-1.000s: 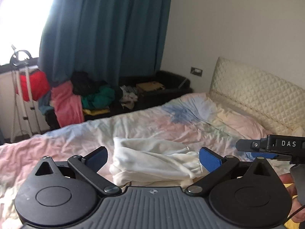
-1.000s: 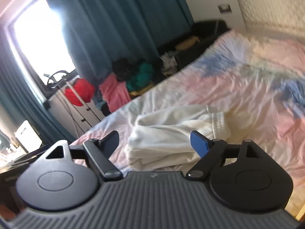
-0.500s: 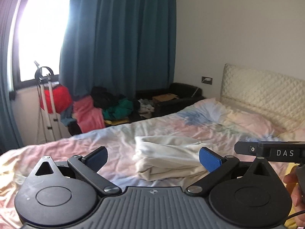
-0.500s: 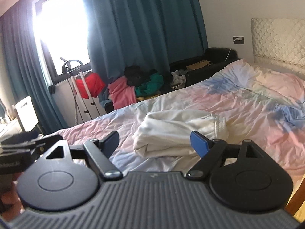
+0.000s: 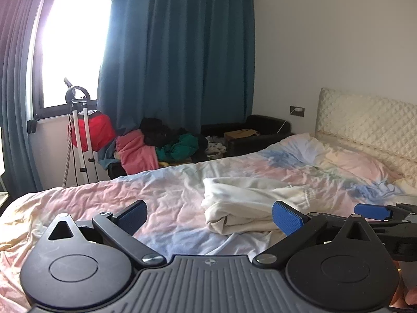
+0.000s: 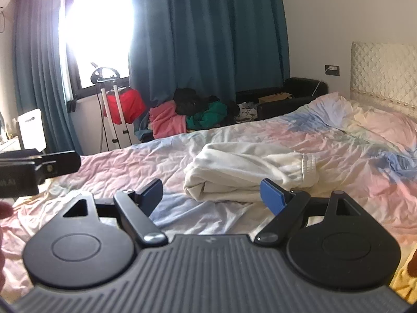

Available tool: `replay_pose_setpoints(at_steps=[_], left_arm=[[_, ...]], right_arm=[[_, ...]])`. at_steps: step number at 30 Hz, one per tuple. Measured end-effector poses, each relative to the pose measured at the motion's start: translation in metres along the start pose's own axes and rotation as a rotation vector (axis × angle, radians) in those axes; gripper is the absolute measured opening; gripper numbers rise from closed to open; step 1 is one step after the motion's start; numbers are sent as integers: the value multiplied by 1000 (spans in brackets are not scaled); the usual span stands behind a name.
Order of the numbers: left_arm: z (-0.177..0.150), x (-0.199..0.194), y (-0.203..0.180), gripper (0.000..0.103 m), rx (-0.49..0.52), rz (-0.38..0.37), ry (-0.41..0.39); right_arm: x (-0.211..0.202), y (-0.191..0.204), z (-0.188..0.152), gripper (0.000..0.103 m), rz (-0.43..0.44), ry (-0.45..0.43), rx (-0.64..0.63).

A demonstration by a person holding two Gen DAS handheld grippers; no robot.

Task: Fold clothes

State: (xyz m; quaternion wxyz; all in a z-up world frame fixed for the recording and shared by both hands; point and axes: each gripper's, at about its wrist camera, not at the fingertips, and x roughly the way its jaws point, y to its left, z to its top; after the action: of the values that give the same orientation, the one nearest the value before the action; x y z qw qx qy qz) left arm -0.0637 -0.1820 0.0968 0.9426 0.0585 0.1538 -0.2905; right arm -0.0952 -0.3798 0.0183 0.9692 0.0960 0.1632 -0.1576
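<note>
With both the left gripper and right gripper spread wide and empty, judged best to reach ahead to the loosely folded cream-white cotton garment on the pastel tie-dye bedsheet and pinch only opposite corners.

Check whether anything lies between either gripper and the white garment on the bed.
Nothing visible does. The white garment lies folded on the bedsheet, with only bare sheet between it and the open left gripper and open right gripper. Neither touches it.
</note>
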Motion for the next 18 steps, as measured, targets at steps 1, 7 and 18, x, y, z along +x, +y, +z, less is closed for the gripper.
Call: replay_pose_setpoints(at_steps=[1,7,18], left_arm=[[-4,1,1,103,-2,4,-2],[-26,12,10,103,-14,13,17],[-38,25,5,103,10,17,14]], right_arm=[[3,1,-4,84,-3,1,-1],[17,10,-26,84,-34,3,-32],[22,18,-32,84,-102,-22,-56]])
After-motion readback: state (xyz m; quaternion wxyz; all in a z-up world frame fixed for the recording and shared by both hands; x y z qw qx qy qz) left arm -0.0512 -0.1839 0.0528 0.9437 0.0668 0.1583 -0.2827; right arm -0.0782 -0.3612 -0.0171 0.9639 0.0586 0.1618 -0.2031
